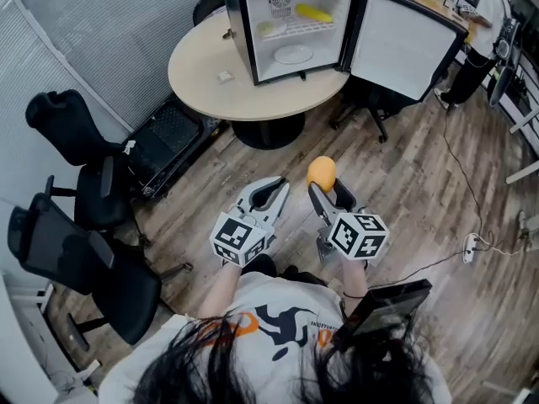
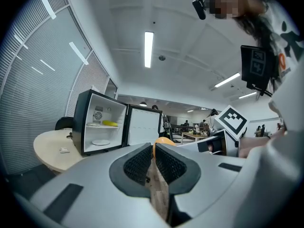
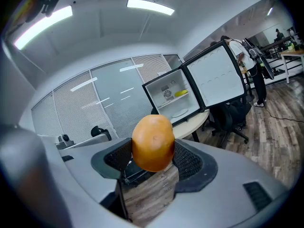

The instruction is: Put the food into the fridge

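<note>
An orange (image 1: 322, 172) (image 3: 153, 142) is clamped between the jaws of my right gripper (image 1: 325, 185) (image 3: 152, 161), held above the wooden floor. My left gripper (image 1: 274, 190) (image 2: 153, 164) hangs beside it, jaws shut with nothing between them; the orange (image 2: 164, 140) peeks over its tips. The small black fridge (image 1: 292, 29) (image 2: 97, 122) (image 3: 176, 99) stands on a round beige table (image 1: 210, 78) ahead, door (image 1: 402, 42) swung wide open to the right. Inside, a yellow food item (image 1: 313, 12) lies on the upper shelf and a white plate (image 1: 294, 54) on the lower one.
Black office chairs (image 1: 80, 154) stand at the left, another chair (image 1: 375, 108) sits under the open door. A small white item (image 1: 224, 77) lies on the table. A person (image 1: 476, 36) stands at the far right. A cable and power strip (image 1: 472, 247) lie on the floor.
</note>
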`<state>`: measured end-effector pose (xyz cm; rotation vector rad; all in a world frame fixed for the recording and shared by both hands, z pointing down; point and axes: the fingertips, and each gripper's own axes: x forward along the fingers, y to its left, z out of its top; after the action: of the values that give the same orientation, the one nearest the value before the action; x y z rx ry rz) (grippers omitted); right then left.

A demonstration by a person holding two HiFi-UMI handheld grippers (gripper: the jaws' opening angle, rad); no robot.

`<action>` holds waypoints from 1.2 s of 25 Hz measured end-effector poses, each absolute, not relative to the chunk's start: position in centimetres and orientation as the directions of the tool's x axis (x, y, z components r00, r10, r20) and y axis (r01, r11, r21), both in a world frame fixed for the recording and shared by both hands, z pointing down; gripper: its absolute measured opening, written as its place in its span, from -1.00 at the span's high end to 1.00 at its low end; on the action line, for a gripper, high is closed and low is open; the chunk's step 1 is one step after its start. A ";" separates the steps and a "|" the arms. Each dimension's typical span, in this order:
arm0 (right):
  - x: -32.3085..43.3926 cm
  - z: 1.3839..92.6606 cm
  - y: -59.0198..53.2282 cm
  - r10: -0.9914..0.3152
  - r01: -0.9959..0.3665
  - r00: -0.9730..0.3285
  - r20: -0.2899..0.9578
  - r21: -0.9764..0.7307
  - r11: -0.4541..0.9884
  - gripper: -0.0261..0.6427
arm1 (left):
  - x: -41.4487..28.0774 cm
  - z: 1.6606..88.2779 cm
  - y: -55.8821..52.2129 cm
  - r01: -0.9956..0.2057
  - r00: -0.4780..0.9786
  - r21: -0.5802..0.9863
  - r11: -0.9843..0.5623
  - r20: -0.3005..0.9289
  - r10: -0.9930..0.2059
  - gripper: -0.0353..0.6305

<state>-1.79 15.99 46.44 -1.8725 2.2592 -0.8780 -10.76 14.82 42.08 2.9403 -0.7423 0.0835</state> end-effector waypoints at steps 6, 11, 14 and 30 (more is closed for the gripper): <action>-1.2 47.4 14.7 -0.915 -0.864 -0.270 0.299 -0.494 0.093 0.06 | -10.2 42.6 13.6 -0.485 0.872 0.076 -0.871 0.117 -0.475 0.83; -0.3 47.8 13.3 -0.911 -0.868 -0.268 0.312 -0.488 0.089 0.06 | -8.8 43.0 12.0 -0.473 0.879 0.093 -0.876 0.118 -0.461 0.83; 0.9 48.2 12.1 -0.913 -0.873 -0.254 0.319 -0.482 0.075 0.06 | -7.3 43.6 10.7 -0.453 0.890 0.099 -0.886 0.120 -0.441 0.82; 6.0 49.0 -4.3 -0.913 -0.878 -0.214 0.349 -0.479 0.023 0.06 | -3.3 43.8 -7.3 -0.437 0.897 0.100 -0.894 0.114 -0.426 0.83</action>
<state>5.97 -4.26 49.02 -1.9335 2.2055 -0.9579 -3.29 -7.27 43.78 2.9399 -0.6715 0.1350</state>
